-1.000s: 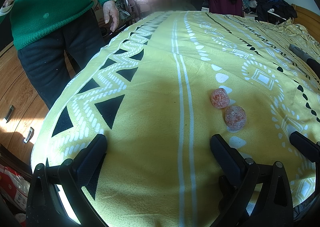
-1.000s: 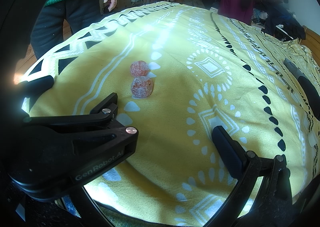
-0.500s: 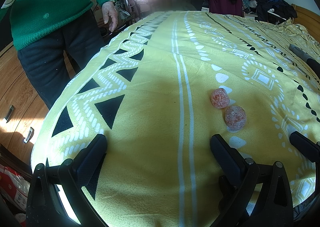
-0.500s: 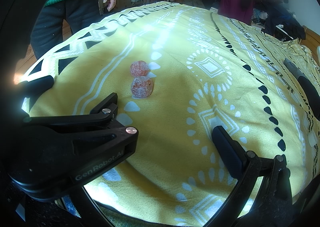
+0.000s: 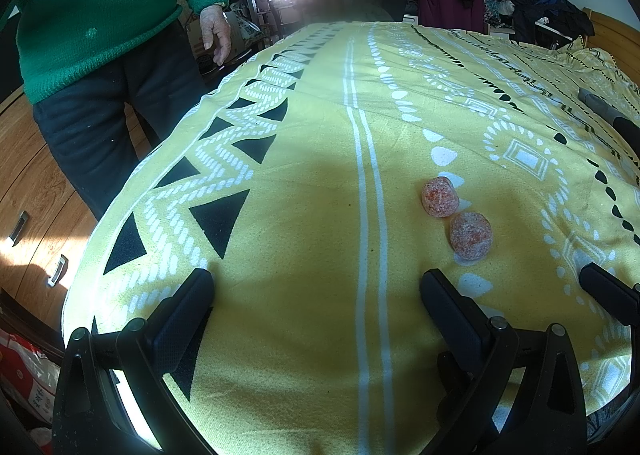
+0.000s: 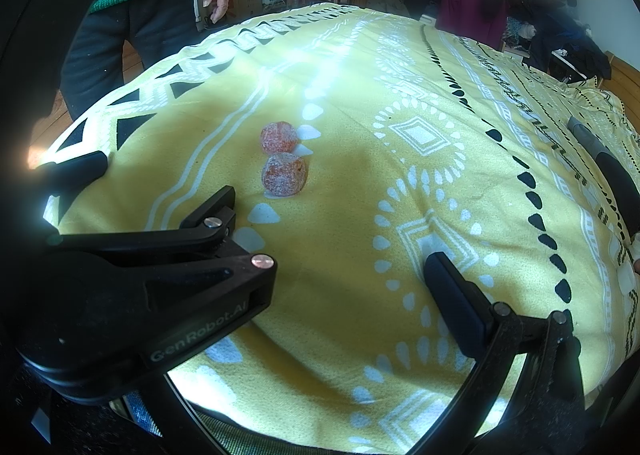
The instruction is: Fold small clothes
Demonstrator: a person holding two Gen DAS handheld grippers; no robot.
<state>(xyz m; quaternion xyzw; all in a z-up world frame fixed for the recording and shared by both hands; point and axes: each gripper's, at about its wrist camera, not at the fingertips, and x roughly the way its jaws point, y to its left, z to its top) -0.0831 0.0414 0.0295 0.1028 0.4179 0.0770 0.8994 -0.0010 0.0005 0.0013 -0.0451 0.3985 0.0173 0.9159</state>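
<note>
Two orange rolled bundles (image 5: 456,217) lie ahead of the left gripper (image 5: 316,295) and the right gripper (image 6: 332,231); both sets of fingers are spread, empty. Closing carelessly might nudge the bundles aside or snag the yellow bedspread (image 5: 304,183).

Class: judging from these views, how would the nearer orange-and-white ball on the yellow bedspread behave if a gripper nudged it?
The nearer ball looks rounded, so it would probably roll. Its fuzzy, speckled surface suggests soft fabric, likely light and squashy. The bedspread looks soft, so it probably wouldn't travel far.
</note>
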